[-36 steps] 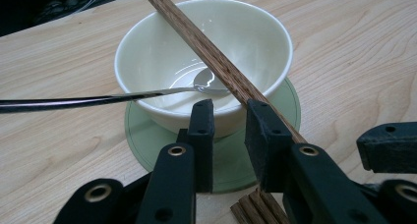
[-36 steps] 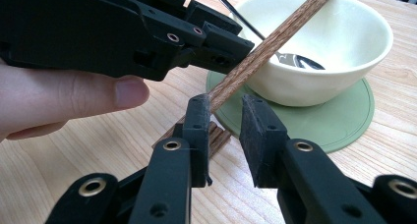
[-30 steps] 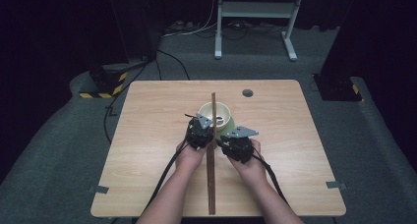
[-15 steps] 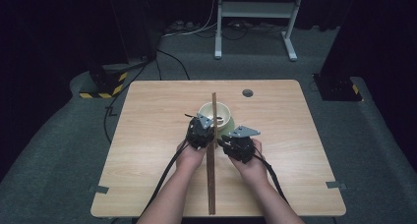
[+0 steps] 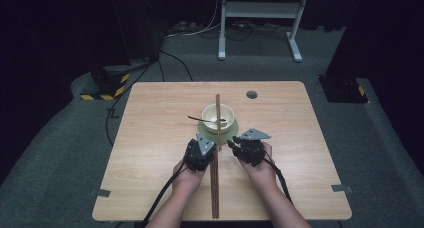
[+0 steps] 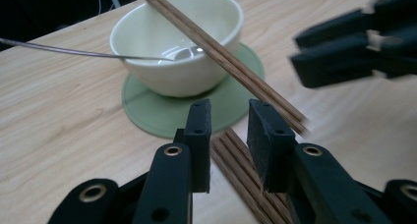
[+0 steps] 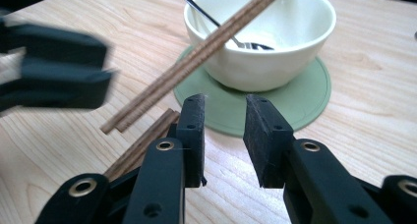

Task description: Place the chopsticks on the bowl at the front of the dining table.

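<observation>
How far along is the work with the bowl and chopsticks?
Looks done: the bowl sits on its green coaster, spoon inside, one chopstick pair resting across its rim. In hand: nothing; the left gripper and right gripper, whose jaws have just been opening, are open and empty. Probably left: the second pair lying on the table between them.

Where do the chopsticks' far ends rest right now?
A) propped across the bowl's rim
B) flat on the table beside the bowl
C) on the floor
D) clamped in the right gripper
A: the chopsticks slant up over the coaster and lie across the rim of the bowl; neither gripper clamps them.
</observation>
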`<state>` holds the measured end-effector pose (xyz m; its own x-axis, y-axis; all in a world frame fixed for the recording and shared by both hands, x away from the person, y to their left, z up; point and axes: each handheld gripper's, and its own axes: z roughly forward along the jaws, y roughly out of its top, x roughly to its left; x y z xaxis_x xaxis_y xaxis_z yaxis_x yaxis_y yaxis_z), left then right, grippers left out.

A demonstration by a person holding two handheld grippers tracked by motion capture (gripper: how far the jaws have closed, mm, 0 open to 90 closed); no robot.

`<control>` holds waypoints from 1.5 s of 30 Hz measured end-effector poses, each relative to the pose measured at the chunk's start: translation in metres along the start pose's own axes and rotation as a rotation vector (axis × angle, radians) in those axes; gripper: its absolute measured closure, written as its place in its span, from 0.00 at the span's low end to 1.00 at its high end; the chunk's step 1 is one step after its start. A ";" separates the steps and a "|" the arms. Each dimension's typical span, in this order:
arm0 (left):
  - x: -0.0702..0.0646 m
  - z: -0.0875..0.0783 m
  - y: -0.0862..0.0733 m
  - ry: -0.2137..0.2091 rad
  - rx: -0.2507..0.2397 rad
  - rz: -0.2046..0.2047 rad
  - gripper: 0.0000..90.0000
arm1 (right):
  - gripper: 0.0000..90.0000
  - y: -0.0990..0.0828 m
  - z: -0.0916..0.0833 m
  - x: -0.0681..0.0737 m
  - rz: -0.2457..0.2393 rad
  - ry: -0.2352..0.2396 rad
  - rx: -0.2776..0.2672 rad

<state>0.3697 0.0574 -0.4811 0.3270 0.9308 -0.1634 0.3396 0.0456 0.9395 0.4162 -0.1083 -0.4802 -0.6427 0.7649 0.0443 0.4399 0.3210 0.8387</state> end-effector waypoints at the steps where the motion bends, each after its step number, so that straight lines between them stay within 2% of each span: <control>1: -0.003 -0.003 -0.003 -0.002 -0.008 -0.011 0.79 | 0.77 -0.001 0.001 -0.002 0.005 0.006 0.008; 2: -0.004 -0.007 -0.006 -0.007 0.000 0.005 0.79 | 0.77 -0.002 0.002 -0.002 0.009 0.003 0.009; 4: -0.010 -0.010 -0.012 -0.013 -0.018 -0.010 0.79 | 0.77 -0.002 0.002 -0.001 0.007 0.002 0.009; 5: -0.011 -0.011 -0.014 -0.017 -0.007 0.012 0.79 | 0.76 -0.001 0.001 -0.001 0.003 0.004 0.010; 8: -0.014 -0.012 -0.017 -0.028 -0.001 0.022 0.80 | 0.76 -0.001 0.001 -0.001 0.003 0.001 0.007; 12: -0.018 -0.011 -0.017 -0.042 -0.003 -0.003 0.81 | 0.76 -0.001 0.000 -0.002 0.003 0.001 0.007; 14: -0.018 -0.010 -0.017 -0.046 -0.009 -0.010 0.82 | 0.76 -0.001 0.000 -0.003 0.002 0.001 0.004; 15: -0.017 -0.011 -0.017 -0.041 0.003 0.010 0.82 | 0.76 -0.002 0.000 -0.004 0.003 -0.001 0.002; 19: -0.016 -0.010 -0.016 -0.039 0.008 0.012 0.83 | 0.76 -0.002 0.001 -0.003 0.009 0.000 0.004; 21: -0.016 -0.009 -0.017 -0.036 0.004 -0.003 0.83 | 0.76 -0.002 0.001 -0.003 0.009 0.003 0.004; 25: -0.014 -0.008 -0.017 -0.042 0.016 0.020 0.83 | 0.76 -0.002 0.001 -0.002 0.010 0.007 0.006; 26: -0.015 -0.007 -0.017 -0.040 0.012 0.007 0.83 | 0.76 -0.002 0.000 -0.002 0.014 0.008 0.007; 30: -0.015 -0.006 -0.017 -0.042 0.005 -0.003 0.83 | 0.76 -0.002 0.001 -0.003 0.010 0.006 0.002; 35: -0.015 -0.008 -0.018 -0.045 0.022 0.024 0.83 | 0.76 -0.001 0.001 -0.003 0.012 0.005 -0.003; 38: -0.018 -0.007 -0.018 -0.043 0.003 -0.004 0.83 | 0.76 -0.001 0.001 -0.003 0.012 0.006 -0.003; 40: -0.015 -0.007 -0.017 -0.045 0.021 0.022 0.83 | 0.76 -0.001 0.001 -0.003 0.012 0.008 -0.002; 42: -0.016 -0.005 -0.017 -0.044 0.007 0.004 0.83 | 0.76 -0.001 0.001 -0.003 0.012 0.010 -0.001; 45: -0.015 -0.004 -0.016 -0.044 0.013 0.011 0.83 | 0.76 -0.002 0.001 -0.002 0.016 0.010 0.002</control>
<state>0.3565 0.0445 -0.4922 0.3693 0.9143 -0.1663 0.3473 0.0302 0.9373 0.4176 -0.1101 -0.4821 -0.6415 0.7645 0.0633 0.4515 0.3095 0.8369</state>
